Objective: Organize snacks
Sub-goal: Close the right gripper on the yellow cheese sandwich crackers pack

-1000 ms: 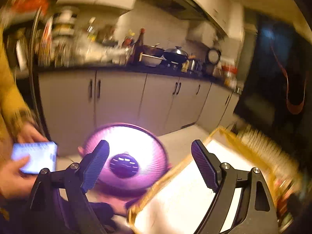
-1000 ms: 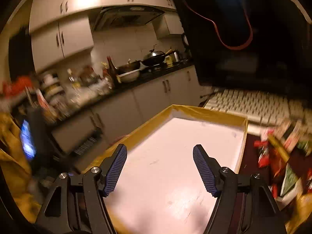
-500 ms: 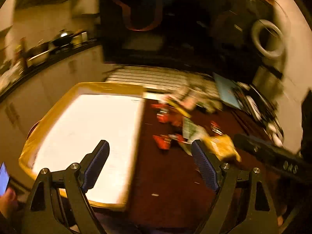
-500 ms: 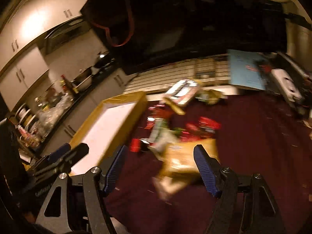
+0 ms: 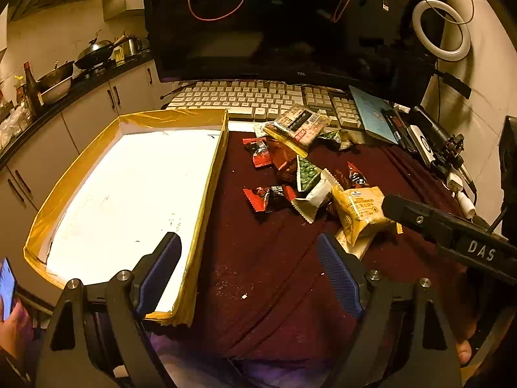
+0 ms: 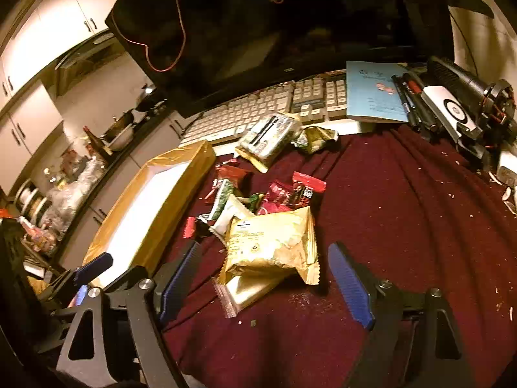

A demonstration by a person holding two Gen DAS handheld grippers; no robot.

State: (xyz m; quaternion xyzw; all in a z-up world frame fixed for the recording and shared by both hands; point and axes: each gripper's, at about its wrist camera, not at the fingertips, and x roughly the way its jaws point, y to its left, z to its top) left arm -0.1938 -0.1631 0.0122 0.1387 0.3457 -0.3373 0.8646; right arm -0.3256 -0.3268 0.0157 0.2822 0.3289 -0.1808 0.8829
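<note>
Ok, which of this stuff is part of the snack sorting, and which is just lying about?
Job:
- gold crinkly cracker packet
- red and green wrapped snacks pile
- clear-wrapped biscuit pack
- yellow-taped white tray

Lying about:
- beige keyboard
- black monitor
- blue booklet
- white ring light

A tray (image 5: 206,174) is set on the left part of the table, and a pile of snack packets (image 5: 290,174) is spread on the cloth (image 5: 265,258) just to its right. A keyboard (image 5: 245,97) is laid behind both, with a monitor (image 5: 274,26) stood behind it. A booklet (image 6: 374,93) and pens (image 6: 410,100) are placed at the back right.
</note>
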